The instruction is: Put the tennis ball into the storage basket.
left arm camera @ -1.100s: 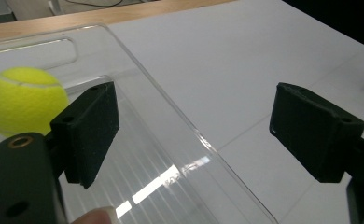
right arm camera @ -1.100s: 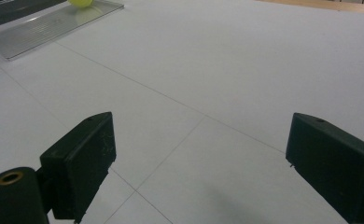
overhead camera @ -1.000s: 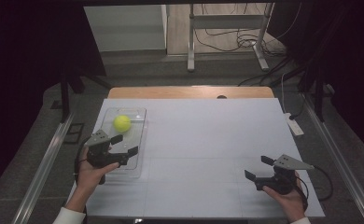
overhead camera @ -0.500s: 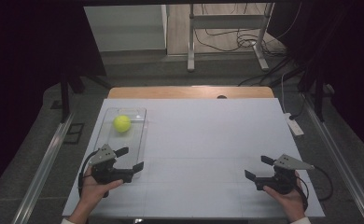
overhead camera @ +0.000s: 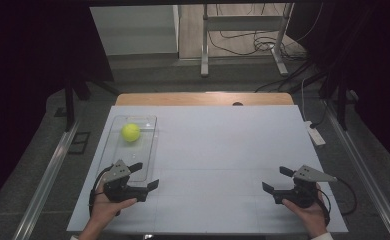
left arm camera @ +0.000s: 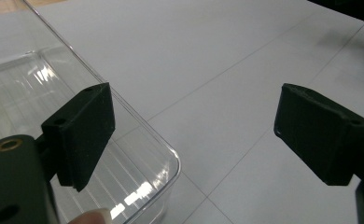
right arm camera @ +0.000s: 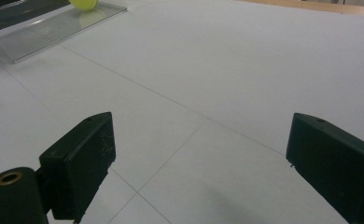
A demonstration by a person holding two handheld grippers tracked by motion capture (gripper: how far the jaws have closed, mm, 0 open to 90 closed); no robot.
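High view: ball (overhead camera: 130,132) sits at the far end of the tray (overhead camera: 149,150), table's left edge | your left gripper (overhead camera: 145,175), jaws wide and empty, nearer, ball straight beyond it | right gripper (overhead camera: 276,179) wide, empty, near right corner.
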